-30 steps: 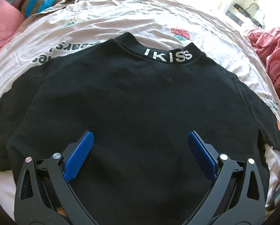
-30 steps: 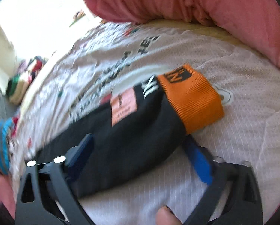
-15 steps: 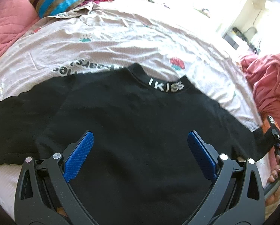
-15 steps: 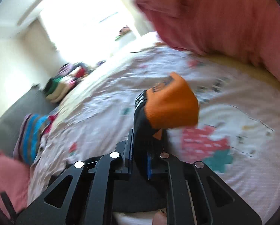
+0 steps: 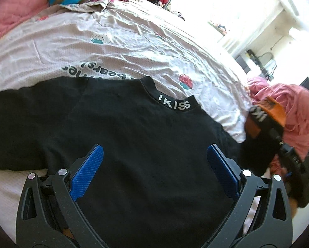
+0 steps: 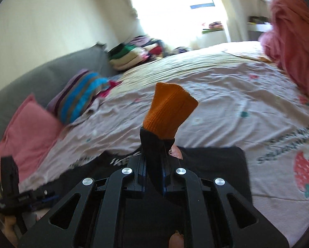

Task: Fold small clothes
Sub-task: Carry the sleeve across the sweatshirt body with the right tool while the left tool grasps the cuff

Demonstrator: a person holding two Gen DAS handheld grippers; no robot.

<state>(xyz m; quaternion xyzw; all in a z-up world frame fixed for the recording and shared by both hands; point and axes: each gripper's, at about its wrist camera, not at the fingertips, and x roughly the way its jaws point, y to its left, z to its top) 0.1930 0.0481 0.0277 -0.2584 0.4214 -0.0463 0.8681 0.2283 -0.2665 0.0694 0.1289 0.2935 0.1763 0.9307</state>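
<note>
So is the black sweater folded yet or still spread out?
Spread out: the black sweater lies flat on the bed, only its orange cuff lifted.

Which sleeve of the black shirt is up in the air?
The sleeve with the orange cuff, pinched in the right tongs. The other sleeve lies flat on the bed sheet, beside the open left tongs.

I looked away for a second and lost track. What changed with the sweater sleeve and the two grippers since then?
The right gripper shut on the sleeve just below its orange cuff and lifted it off the bedsheet, carrying it inward over the black sweater. The left gripper stayed open above the sweater's body, which still lies flat, collar away from the camera.
</note>
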